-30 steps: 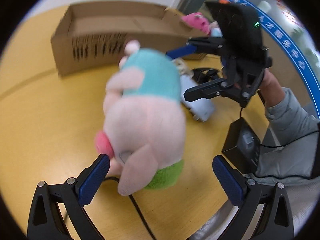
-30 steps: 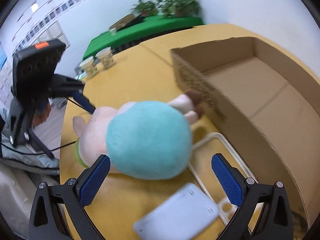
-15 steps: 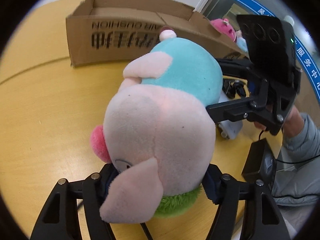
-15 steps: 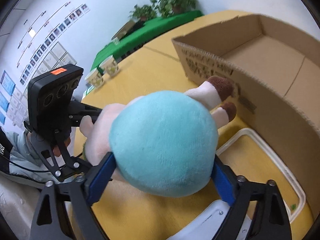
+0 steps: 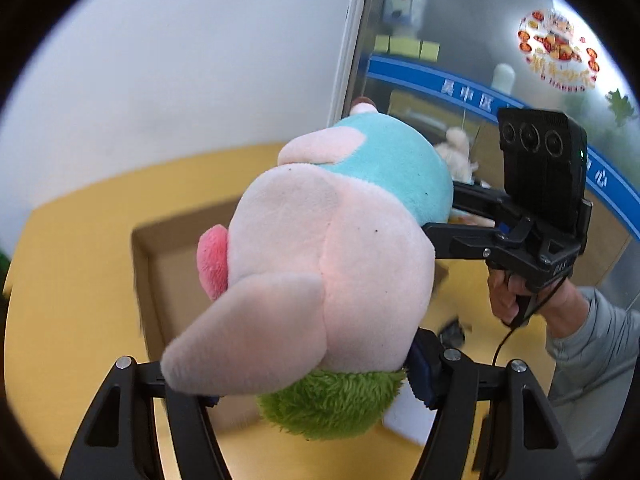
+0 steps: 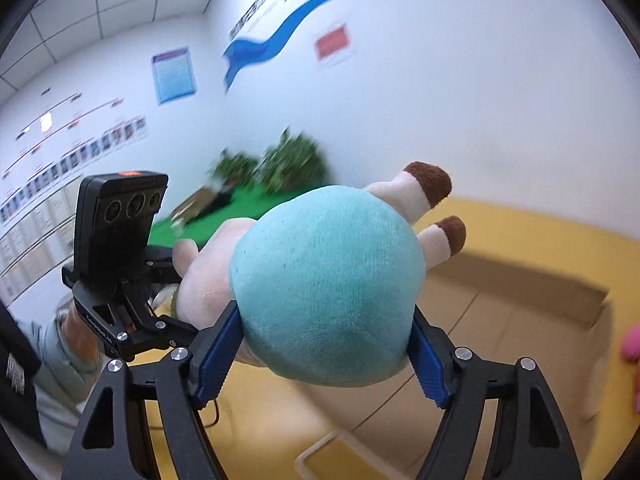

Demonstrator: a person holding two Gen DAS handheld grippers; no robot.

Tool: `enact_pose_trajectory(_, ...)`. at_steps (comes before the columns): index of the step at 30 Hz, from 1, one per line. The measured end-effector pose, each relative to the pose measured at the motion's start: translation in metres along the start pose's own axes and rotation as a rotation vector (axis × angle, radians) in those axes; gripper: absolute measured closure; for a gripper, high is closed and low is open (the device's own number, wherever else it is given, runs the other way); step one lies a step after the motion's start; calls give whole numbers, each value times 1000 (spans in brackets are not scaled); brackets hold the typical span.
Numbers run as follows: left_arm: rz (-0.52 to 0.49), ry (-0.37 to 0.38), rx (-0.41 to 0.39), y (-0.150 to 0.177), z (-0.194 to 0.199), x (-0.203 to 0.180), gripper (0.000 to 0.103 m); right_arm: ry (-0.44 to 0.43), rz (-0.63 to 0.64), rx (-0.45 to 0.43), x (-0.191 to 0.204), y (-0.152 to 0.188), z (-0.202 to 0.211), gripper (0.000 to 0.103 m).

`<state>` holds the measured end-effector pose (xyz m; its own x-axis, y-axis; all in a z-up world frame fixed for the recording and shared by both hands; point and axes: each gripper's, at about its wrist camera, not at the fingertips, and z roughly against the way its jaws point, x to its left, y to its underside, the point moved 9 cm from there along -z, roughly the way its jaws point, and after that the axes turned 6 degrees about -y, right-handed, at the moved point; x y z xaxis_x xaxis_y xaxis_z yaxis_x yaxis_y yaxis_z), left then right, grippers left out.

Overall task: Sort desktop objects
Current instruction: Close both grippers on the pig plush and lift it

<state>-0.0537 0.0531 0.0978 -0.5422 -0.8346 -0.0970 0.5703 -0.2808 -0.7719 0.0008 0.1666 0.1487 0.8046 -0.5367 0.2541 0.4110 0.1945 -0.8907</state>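
The cardboard box (image 5: 172, 264) lies open on the yellow table (image 5: 72, 240), below and beyond the toy in both views; in the right wrist view its floor and far wall (image 6: 520, 304) spread to the right. A plush pig (image 5: 320, 256) in a teal shirt, held clear of the tabletop, fills the middle of each view.

The left gripper (image 5: 316, 376) points forward and slightly down toward the box, closed around the pig's head end at the green fringe, its blue pads mostly buried in the plush. The right gripper (image 6: 324, 344) reaches in from the opposite side, clamped on the teal body, with a blue pad (image 6: 218, 348) pressed into each flank; the two brown-tipped feet (image 6: 432, 184) stick out past its fingers toward the far right. In the left wrist view the right gripper's black body (image 5: 520, 240) comes in from the right, with the person's hand (image 5: 516, 300) wrapped around its handle.

Compared with half a second ago, the pig has been lifted off the table and both cameras have tilted up, so walls now fill the upper half of each view and the box sits lower. A white tray rim (image 6: 316, 448) shows near the bottom of the right wrist view.
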Motion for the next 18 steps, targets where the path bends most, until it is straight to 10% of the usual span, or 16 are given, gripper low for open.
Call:
enact_pose_trajectory(10,11,29,17,-49,-57,77,35,114,-43,-42,-90,-65,-41,30)
enact_pose_trajectory(18,58,38,201,-30,-160,142,35,122,-248,48,-183,-31,-140,30)
